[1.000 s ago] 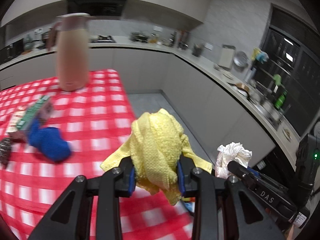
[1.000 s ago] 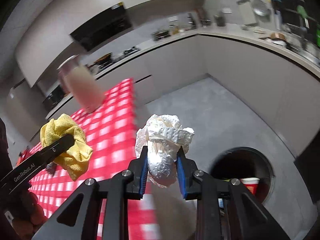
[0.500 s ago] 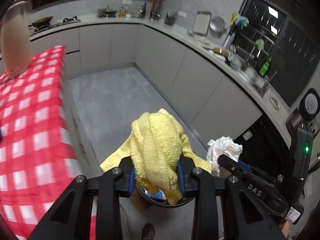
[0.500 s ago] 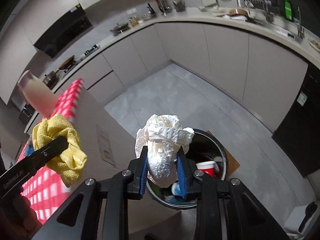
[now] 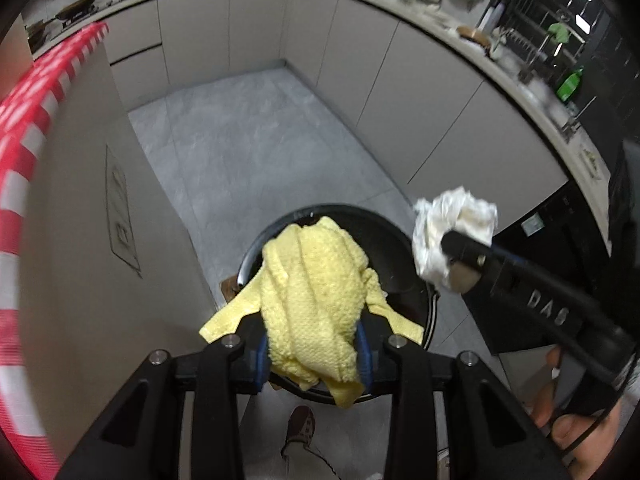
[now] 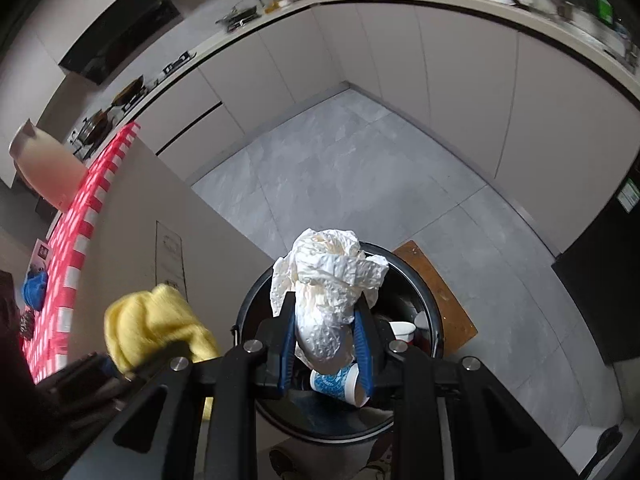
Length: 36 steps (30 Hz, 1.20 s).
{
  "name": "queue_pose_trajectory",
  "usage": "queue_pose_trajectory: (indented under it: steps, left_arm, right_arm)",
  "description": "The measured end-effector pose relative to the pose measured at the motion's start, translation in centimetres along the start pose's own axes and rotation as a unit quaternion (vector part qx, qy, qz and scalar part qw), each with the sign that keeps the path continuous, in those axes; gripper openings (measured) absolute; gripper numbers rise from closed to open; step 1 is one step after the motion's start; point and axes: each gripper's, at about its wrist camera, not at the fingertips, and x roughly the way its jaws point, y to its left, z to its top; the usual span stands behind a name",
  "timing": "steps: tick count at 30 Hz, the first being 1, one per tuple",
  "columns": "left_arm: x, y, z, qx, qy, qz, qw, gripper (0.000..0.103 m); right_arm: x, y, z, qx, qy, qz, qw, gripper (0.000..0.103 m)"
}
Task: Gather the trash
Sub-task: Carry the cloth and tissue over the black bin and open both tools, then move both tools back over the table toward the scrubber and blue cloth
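Hanging over the open bin point(image 5: 404, 240), the yellow cloth point(image 5: 312, 300) is pinched between the blue pads of the left gripper point(image 5: 310, 354). Its long axis runs along the fingers, away from the camera: the bunched top points out over the far rim and a loose tail droops below the pads toward the lens, with flaps spilling to both sides. The left jaws are narrow and have just eased open a trifle, yet the pads still press the cloth.

The right gripper point(image 6: 325, 350) is clamped tight on the crumpled paper point(image 6: 326, 300). That wad also lies along its fingers, the wider, ruffled end pointing forward over the bin point(image 6: 416, 280) and the narrower end tucked down between the pads. In the right wrist view, cups point(image 6: 340, 384) lie inside the bin, and a brown board point(image 6: 440, 292) lies on the floor, partly under the bin's far right side.

A second ago both wrist views looked across the red checked table point(image 6: 80, 216), with the jug standing on it and the bin only at the edge of the right view. Half a second ago the bin had come under both loads. Now the table point(image 5: 20, 160) has slid to the left margin, the cameras tilt steeply toward the grey floor point(image 5: 248, 144), and the bin's mouth fills the space beneath both grippers. A shoe point(image 5: 300, 424) shows below the left one.
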Motion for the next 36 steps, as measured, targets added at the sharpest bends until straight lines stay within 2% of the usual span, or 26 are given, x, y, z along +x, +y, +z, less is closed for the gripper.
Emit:
queue_pose_trajectory:
  steps: [2,4,5,6,7,9,13,18,21,28,32,36]
  left_arm:
    - [0.8,-0.3,0.0,-0.004,0.007,0.004,1.0,0.038]
    - [1.7,-0.6,0.1,-0.011,0.016,0.007,0.9998,0.047]
    - [2.0,-0.8,0.1,-0.013,0.021,0.009,0.9997,0.051]
    - [2.4,-0.8,0.1,-0.016,0.026,0.016,0.9994,0.061]
    - [2.5,-0.8,0.2,-0.019,0.027,0.023,0.9992,0.067]
    - [2.3,-0.7,0.4,-0.027,0.018,0.034,0.9989,0.068]
    - [-0.1,-0.3,1.2,-0.033,-0.024,0.043,0.9982,0.068]
    - [-4.0,0.3,1.9,-0.042,-0.069,0.04,0.9959,0.068]
    - [-5.8,0.8,2.2,-0.045,-0.083,0.038,0.9948,0.068]
    - [-9.3,1.7,2.9,-0.056,-0.118,0.044,0.9904,0.068]
    - [-11.8,2.3,3.0,-0.06,-0.141,0.051,0.9869,0.068]
    - [-13.8,3.8,2.8,-0.07,-0.157,0.056,0.9835,0.072]
  right_arm:
    - [0.8,-0.4,0.3,-0.008,0.007,0.003,1.0,0.029]
    - [1.9,-0.5,0.6,-0.019,0.019,0.004,1.0,0.03]
    - [2.3,-0.6,0.8,-0.022,0.024,0.003,0.999,0.036]
    - [2.8,-0.7,0.9,-0.023,0.028,0.001,0.999,0.04]
    - [3.1,-0.8,1.1,-0.023,0.03,0.0,0.999,0.049]
    - [3.1,-1.2,1.3,-0.022,0.025,0.001,0.999,0.052]
    - [2.4,-1.2,2.0,-0.017,0.008,0.004,1.0,0.052]
    - [-0.2,-0.1,2.8,-0.021,-0.02,0.013,0.999,0.052]
    - [-1.8,0.7,2.9,-0.025,-0.035,0.018,0.999,0.052]
    - [-5.5,3.5,2.7,-0.041,-0.047,0.018,0.998,0.053]
    - [-7.5,5.5,2.2,-0.061,-0.054,0.009,0.997,0.06]
    - [-9.1,8.1,2.0,-0.078,-0.066,0.022,0.995,0.062]
